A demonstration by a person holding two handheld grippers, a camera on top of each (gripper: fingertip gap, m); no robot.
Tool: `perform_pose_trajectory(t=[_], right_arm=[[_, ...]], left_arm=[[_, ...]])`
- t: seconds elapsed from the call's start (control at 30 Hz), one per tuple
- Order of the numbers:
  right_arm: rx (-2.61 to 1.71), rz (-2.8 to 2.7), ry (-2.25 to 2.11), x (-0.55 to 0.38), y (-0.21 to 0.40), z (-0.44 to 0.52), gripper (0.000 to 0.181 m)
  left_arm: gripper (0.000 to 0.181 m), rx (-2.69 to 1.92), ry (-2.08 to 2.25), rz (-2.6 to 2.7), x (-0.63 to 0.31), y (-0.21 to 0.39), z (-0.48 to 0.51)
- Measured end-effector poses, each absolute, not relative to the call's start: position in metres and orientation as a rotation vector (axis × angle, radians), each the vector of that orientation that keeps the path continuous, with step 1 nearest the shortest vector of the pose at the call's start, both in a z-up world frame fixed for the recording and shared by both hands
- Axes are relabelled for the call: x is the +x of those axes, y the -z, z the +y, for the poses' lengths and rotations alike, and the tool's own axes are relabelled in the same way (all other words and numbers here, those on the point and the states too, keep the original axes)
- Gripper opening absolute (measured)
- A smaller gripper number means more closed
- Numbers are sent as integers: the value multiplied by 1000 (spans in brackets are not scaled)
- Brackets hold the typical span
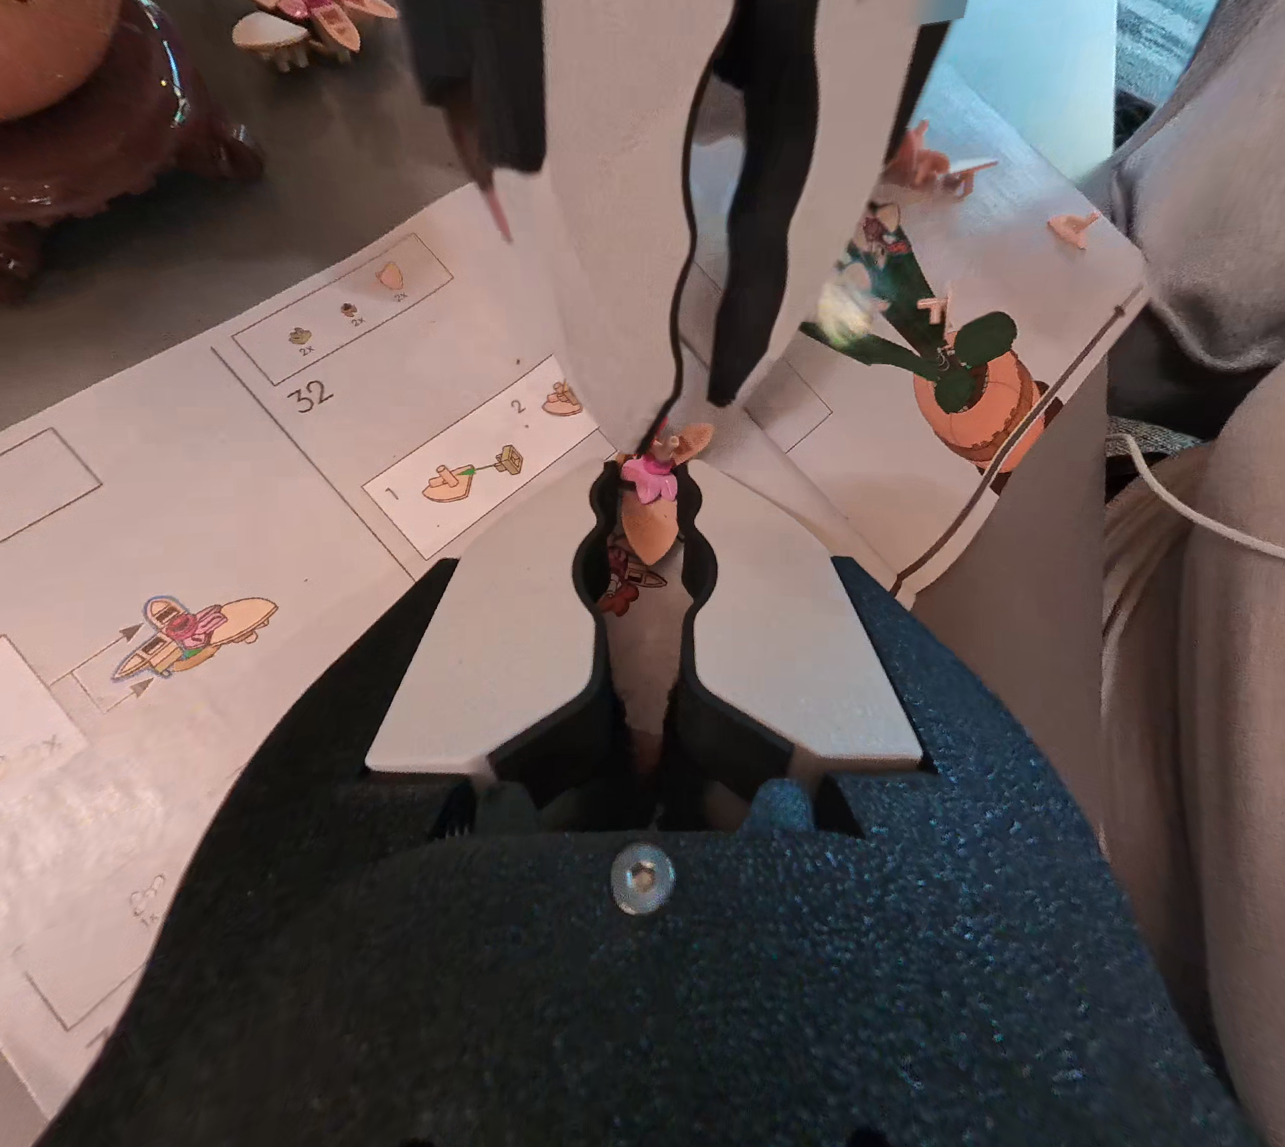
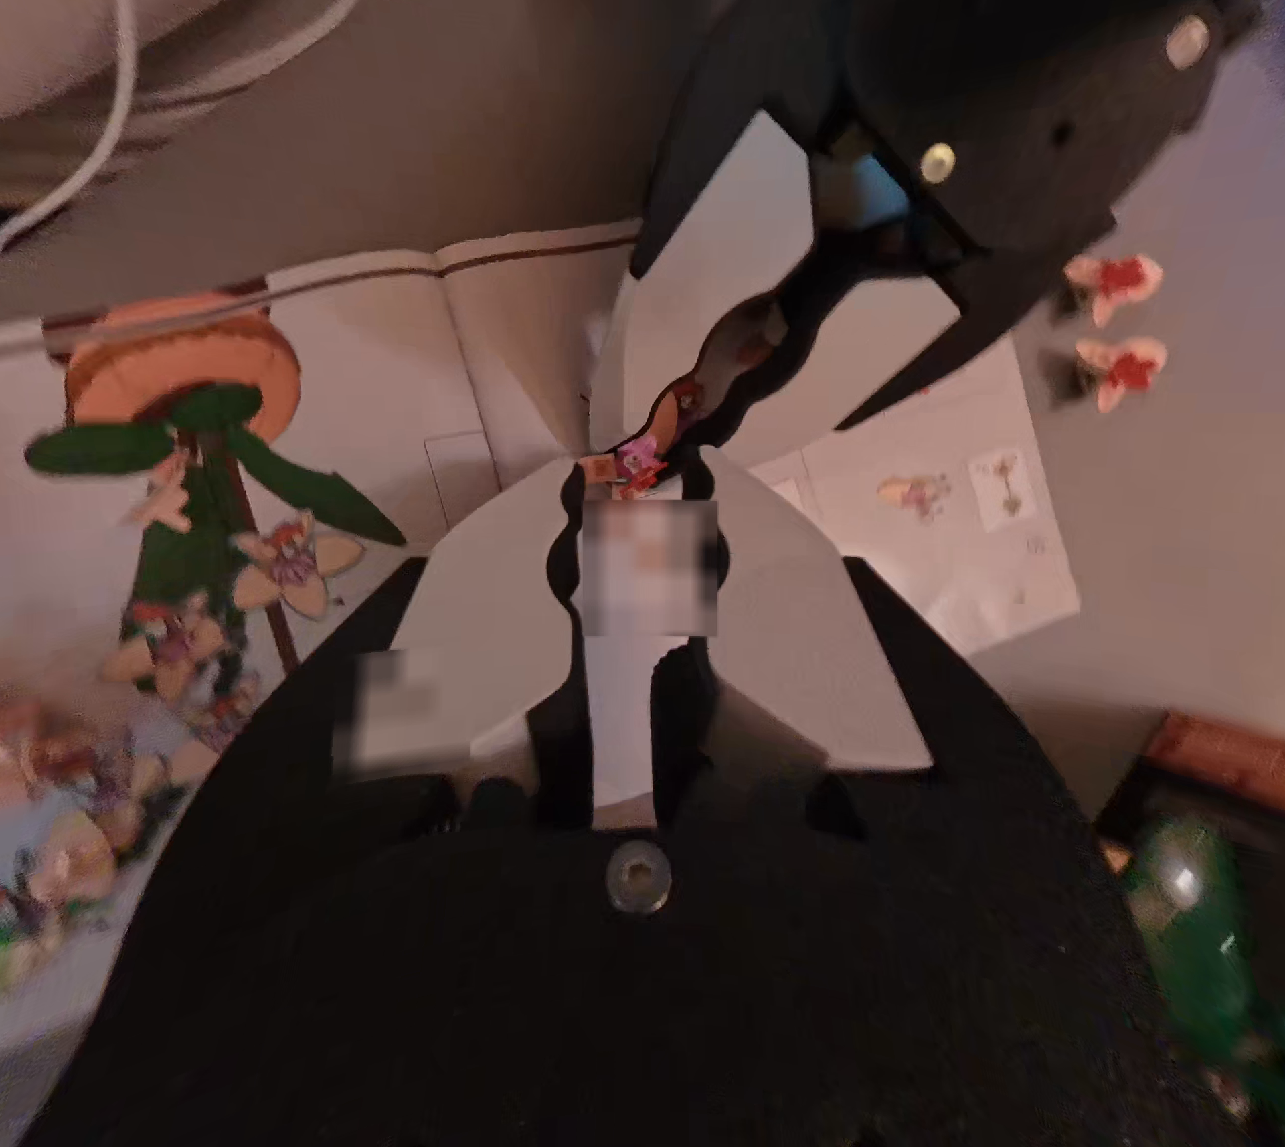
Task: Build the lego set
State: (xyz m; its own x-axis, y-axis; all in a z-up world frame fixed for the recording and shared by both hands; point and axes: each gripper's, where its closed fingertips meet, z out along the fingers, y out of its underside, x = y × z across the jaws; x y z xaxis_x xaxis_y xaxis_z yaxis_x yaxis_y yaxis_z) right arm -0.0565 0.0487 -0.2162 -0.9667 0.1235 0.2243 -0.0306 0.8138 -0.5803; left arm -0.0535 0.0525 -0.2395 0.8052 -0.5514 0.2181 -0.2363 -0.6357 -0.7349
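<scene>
A: Tan and pink plastic, that is the small lego flower piece: a tan petal with a pink blossom on top. Where is it?

B: Pinched between the white fingers of the left hand-held gripper, which is clenched on it, above the open white instruction booklet that lies on the grey surface.

A: And the right hand-held gripper?

B: It meets the left one tip to tip. Its fingers are drawn close on a small red and tan lego bit pressed against the pink blossom. In the left wrist view the right hand-held gripper comes down from the top edge, its fingers nearly together.

A: What else lies about?

B: A finished tan and pink lego flower on the surface beyond the booklet's far edge, near a glossy dark red figurine toward the surface's far left corner. In the right wrist view, two small red and pale lego flowers sit on the surface just past the booklet's edge, and the booklet's other page shows a printed potted plant.
</scene>
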Motion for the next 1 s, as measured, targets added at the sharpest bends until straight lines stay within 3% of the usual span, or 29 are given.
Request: perform_pose_trajectory(t=[0.27, 0.43, 0.73, 1.0], right_arm=[[283, -2957, -896, -56, 225, 48, 16], [160, -2923, -1033, -55, 225, 46, 15], [-531, -2759, -1209, -59, 226, 53, 1], [-286, -2672, -1250, -51, 216, 43, 13]], left_arm=[[16, -2253, 579, 618, -51, 240, 51], [16, -2250, 591, 637, -50, 240, 50], [15, -2249, 548, 601, -53, 240, 53], [16, -2234, 580, 690, -46, 240, 47]])
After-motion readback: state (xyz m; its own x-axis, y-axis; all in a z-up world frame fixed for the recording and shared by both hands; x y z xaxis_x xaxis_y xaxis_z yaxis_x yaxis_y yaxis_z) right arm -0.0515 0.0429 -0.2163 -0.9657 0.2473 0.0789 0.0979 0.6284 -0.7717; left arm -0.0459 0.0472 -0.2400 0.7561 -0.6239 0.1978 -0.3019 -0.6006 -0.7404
